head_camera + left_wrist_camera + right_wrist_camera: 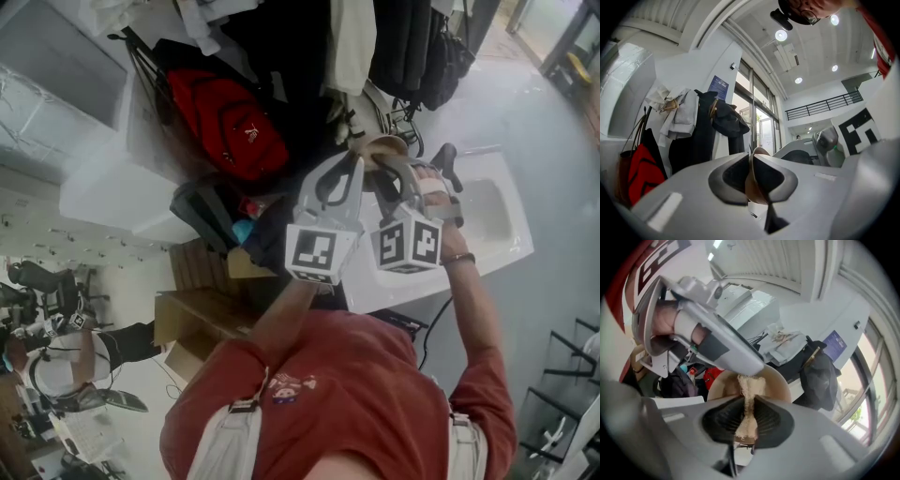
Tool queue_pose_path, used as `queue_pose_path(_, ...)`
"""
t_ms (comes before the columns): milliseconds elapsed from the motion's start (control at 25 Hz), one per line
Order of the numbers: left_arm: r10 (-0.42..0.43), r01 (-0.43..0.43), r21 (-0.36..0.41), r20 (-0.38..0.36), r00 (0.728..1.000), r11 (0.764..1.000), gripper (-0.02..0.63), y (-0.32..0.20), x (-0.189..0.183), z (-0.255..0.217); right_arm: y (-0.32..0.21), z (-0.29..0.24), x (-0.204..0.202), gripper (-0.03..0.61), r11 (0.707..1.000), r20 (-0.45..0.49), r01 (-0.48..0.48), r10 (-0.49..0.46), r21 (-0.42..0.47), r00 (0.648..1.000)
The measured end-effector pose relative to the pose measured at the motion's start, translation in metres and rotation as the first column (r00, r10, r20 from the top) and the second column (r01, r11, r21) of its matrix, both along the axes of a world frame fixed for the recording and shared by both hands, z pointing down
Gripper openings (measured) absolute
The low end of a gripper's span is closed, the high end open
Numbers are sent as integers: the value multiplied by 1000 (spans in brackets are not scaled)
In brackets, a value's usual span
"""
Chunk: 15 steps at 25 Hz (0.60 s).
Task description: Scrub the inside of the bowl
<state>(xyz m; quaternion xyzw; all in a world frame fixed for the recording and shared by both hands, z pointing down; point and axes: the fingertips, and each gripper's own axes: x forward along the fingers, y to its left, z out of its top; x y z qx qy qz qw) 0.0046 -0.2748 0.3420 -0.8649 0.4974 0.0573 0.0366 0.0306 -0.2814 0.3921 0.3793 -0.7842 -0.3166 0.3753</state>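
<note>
A: Left gripper (pixel 752 161) first?
B: Clamped. Its ribbed black pads pinch the thin wall of the bowl (pixel 755 190), seen edge-on, low centre of the left gripper view.
A: Bowl material?
B: Smooth, tan-brown, round, rim thin. Could be wood or plastic; can't tell.
A: Right gripper (pixel 749 401)?
B: Closed on a scrub pad (pixel 749 385). It's a pale beige, coarse, fibrous strip squeezed flat between the pads, its top end poking up into the bowl's hollow.
A: Anything else in the bowl?
B: Only that pad end against the inner wall. The left gripper's grey shell crosses the rim from the upper left.
A: Where's the bowl in the head view?
B: Upper centre, held in the air at the tips of both grippers, mostly hidden by them.
A: Around it?
B: A white, glossy rectangular basin (pixel 497 211) to its right, looks like a sink. A red fabric backpack (pixel 230 122) upper left, dark coats (pixel 712 122) hanging on a rack.
</note>
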Motion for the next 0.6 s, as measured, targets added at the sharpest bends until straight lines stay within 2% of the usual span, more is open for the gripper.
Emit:
queue_pose_path(160, 0, 0, 5, 1, 1000, 1000, 35, 0, 0, -1, -3, -7, 3, 49, 993, 174, -31, 51, -115, 983)
queue_pose_path(320, 2, -2, 15, 6, 1000, 1000, 35, 0, 2, -4, -9, -11, 8, 49, 972, 352, -39, 121, -230, 928)
queue_pose_path(440, 0, -1, 21, 7, 1000, 1000, 35, -2, 3, -4, -13, -11, 9, 49, 939, 499, -14, 196, -344, 844)
queue_pose_path(600, 2, -2, 21, 7, 1000, 1000, 35, -3, 5, -3, -18, -8, 19, 49, 860, 646, 41, 349, -508, 679)
